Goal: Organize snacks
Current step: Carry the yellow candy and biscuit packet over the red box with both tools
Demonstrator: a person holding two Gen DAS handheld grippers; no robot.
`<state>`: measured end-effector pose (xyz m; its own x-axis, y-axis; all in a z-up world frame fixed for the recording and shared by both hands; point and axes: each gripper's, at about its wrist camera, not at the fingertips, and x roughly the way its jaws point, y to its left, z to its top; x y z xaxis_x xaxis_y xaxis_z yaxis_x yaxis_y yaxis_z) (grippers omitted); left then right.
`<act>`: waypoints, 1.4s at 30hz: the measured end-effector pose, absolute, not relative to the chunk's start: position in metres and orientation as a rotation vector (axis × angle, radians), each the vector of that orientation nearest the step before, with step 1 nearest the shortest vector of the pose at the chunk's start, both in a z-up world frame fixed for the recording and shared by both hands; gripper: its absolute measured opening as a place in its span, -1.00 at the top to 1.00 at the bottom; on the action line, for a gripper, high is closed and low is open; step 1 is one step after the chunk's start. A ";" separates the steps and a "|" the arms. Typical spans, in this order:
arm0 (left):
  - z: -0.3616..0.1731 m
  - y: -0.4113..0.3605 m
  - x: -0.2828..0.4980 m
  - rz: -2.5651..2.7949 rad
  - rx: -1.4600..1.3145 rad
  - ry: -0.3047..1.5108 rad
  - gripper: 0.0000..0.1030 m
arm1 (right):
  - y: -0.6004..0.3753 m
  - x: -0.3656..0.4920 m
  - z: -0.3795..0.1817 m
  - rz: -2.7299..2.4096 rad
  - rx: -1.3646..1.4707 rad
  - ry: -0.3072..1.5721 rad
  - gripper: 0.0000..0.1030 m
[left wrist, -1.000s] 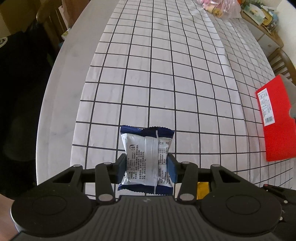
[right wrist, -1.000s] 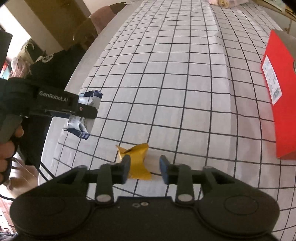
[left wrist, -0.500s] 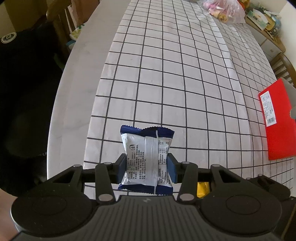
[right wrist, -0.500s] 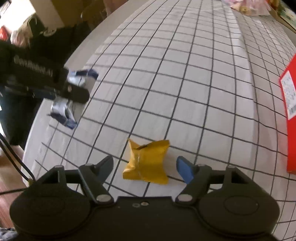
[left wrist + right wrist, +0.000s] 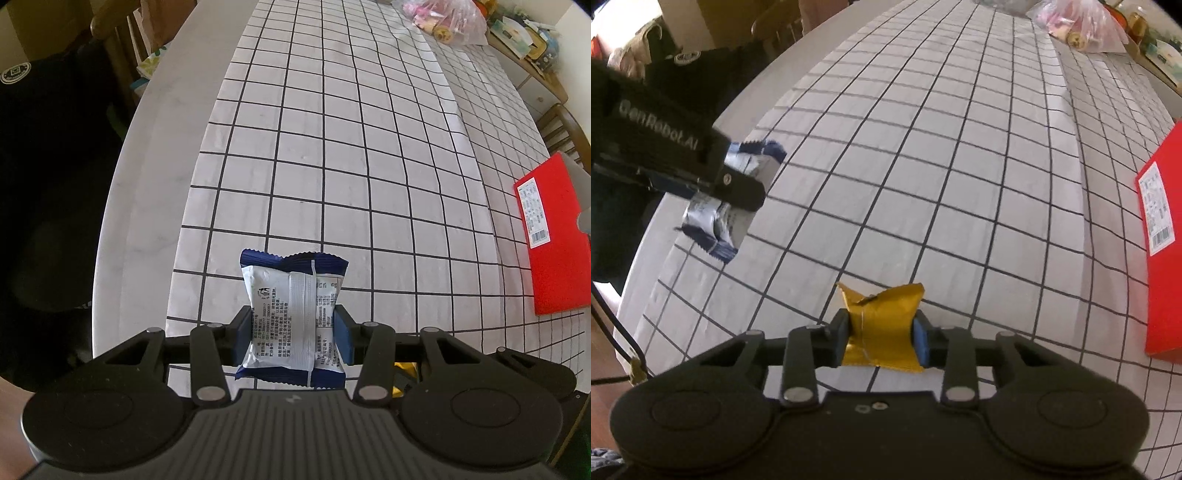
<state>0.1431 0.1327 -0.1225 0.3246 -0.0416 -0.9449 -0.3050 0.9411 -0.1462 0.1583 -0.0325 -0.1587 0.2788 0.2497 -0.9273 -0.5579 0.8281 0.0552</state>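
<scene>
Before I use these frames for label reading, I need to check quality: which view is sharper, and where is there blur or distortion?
Left wrist view: sharp, print on the blue-and-white snack packet is crisp; fisheye bends the tablecloth grid. Right wrist view: softer, the left gripper and its packet are blurred, the yellow snack packet fairly clear, corners dark.

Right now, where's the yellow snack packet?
Right wrist view, bottom centre: the yellow snack packet sits pinched between the right gripper's fingers on the checked tablecloth, with the red box off to its right.
</scene>
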 end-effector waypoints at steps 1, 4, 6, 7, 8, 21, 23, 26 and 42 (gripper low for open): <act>-0.121 0.133 0.143 0.174 -0.322 1.233 0.13 | -0.037 0.159 -0.155 0.549 -0.290 1.165 0.39; -0.115 0.131 0.143 0.166 -0.315 1.221 0.13 | -0.050 0.164 -0.143 0.540 -0.236 1.147 0.43; -0.109 0.127 0.143 0.157 -0.307 1.207 0.13 | -0.060 0.168 -0.134 0.530 -0.196 1.133 0.44; -0.106 0.123 0.143 0.150 -0.302 1.197 0.13 | -0.067 0.170 -0.128 0.527 -0.171 1.122 0.44; -0.102 0.120 0.144 0.144 -0.298 1.189 0.13 | -0.072 0.172 -0.124 0.523 -0.153 1.113 0.45; -0.055 0.053 0.160 0.005 -0.247 1.096 0.13 | -0.163 0.186 -0.063 0.449 0.050 0.983 0.46; -0.047 0.036 0.165 -0.019 -0.230 1.082 0.13 | -0.178 0.189 -0.053 0.435 0.059 0.959 0.46; -0.035 0.012 0.172 -0.059 -0.208 1.058 0.13 | -0.202 0.194 -0.041 0.410 0.082 0.930 0.46; -0.001 -0.135 0.223 -0.214 -0.082 0.997 0.13 | -0.331 0.232 -0.013 0.292 0.130 0.857 0.46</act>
<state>0.2227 -0.1353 -0.0012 0.5237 -0.2157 -0.8242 0.1407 0.9760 -0.1660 0.2324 -0.3313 -0.0132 0.6182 0.3046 -0.7246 -0.2011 0.9525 0.2288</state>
